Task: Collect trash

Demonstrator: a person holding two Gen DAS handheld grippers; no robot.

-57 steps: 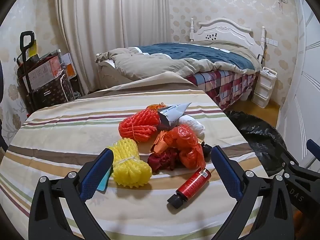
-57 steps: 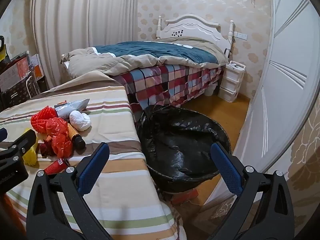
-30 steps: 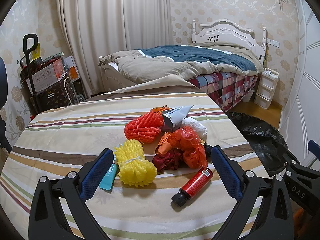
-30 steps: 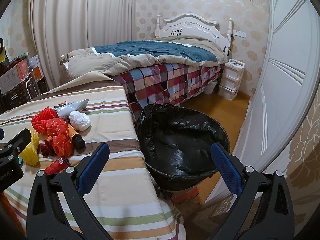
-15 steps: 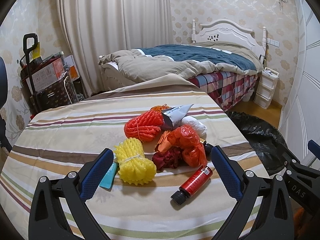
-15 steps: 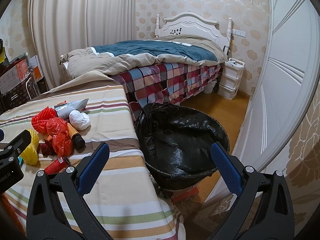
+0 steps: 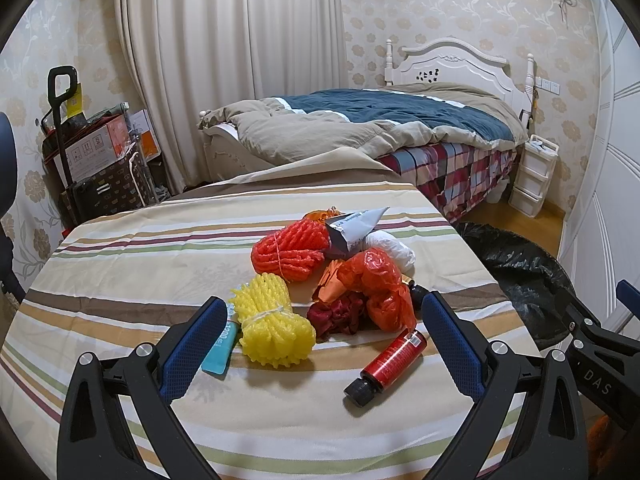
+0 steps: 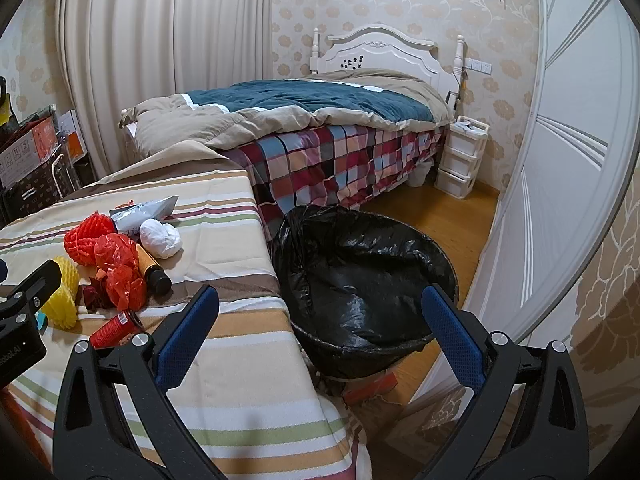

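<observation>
A pile of trash lies on the striped table (image 7: 140, 264): a yellow foam net (image 7: 274, 326), an orange-red foam net (image 7: 290, 250), an orange plastic bag (image 7: 378, 282), a red tube with a black cap (image 7: 386, 362), a grey pouch (image 7: 354, 226), a white wad (image 7: 390, 246) and a teal packet (image 7: 220, 346). My left gripper (image 7: 322, 320) is open and empty, just in front of the pile. My right gripper (image 8: 320, 312) is open and empty, over the table's right edge beside a bin with a black liner (image 8: 364, 276). The pile also shows in the right wrist view (image 8: 116, 264).
A bed (image 7: 380, 128) stands behind the table. A white drawer unit (image 8: 460, 156) is by the headboard. Boxes and a trolley (image 7: 92, 156) stand at the left wall. A white door (image 8: 560, 160) is to the right of the bin.
The left gripper has drawn back a little from the pile and shifted slightly. The right gripper has hardly moved. Both stay open.
</observation>
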